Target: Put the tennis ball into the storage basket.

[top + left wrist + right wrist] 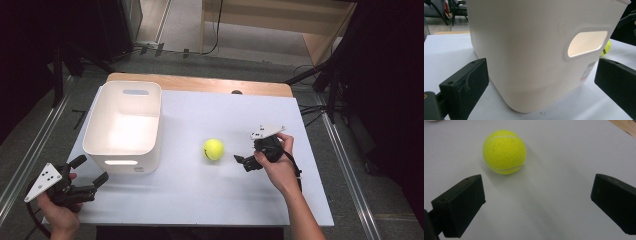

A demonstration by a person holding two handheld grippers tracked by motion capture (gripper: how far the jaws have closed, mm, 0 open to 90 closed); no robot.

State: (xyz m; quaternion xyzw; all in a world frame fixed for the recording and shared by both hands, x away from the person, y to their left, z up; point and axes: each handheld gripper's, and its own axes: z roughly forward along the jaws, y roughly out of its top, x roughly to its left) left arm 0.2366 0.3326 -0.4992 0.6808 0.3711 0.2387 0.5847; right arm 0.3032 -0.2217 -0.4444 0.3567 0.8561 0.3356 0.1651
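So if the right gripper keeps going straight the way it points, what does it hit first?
Probably the tennis ball. The right gripper is open and aimed across the table toward it, though the ball sits a bit left of the jaws' centre line, so it might only clip it.

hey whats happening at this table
A person holds a claw in each hand over a white table. The right claw is open and points at a tennis ball lying loose on the table, a short way off and not touching it. The left claw is open too, near the front corner of an empty white bin that stands left of the ball. Nothing is gripped yet.
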